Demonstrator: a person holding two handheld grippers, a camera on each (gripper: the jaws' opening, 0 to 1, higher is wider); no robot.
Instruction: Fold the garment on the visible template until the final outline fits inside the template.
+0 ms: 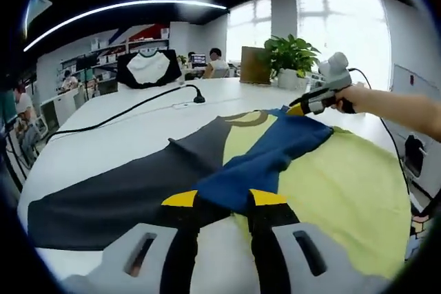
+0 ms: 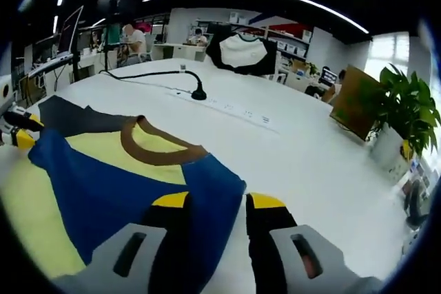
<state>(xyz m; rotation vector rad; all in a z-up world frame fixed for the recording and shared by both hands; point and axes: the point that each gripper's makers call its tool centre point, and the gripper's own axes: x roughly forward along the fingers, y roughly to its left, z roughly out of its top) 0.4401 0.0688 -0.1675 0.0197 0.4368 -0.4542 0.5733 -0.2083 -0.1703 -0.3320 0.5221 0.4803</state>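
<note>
We judge the fold as only begun: the garment [image 1: 324, 184], a yellow shirt with a brown collar [image 2: 155, 149], one blue sleeve [image 1: 265, 160] and one dark sleeve [image 1: 117, 201], lies spread on the white table [image 1: 138, 125], and the blue sleeve is drawn across the yellow body while the dark sleeve lies stretched out flat. We cannot make out any template under the cloth, so we cannot say whether the outline fits yet; the dark sleeve and the body appear left to fold. Our left tool [image 1: 224, 199] has its yellow-tipped jaws at the near end of the blue sleeve with a gap between them, and we cannot tell whether they pinch cloth. Our right tool [image 2: 213, 201] sits at the blue cloth's edge near the collar, jaws apart, grip likewise uncertain. The left gripper view gives us the whole garment, the right tool with the hand [image 1: 348, 96] holding it, and a potted plant [image 1: 293, 56] beyond. The right gripper view gives the collar close up, a black cable [image 2: 148, 74] with a power strip [image 2: 238, 111] across the table, and the left tool's tip at its left edge.
</note>
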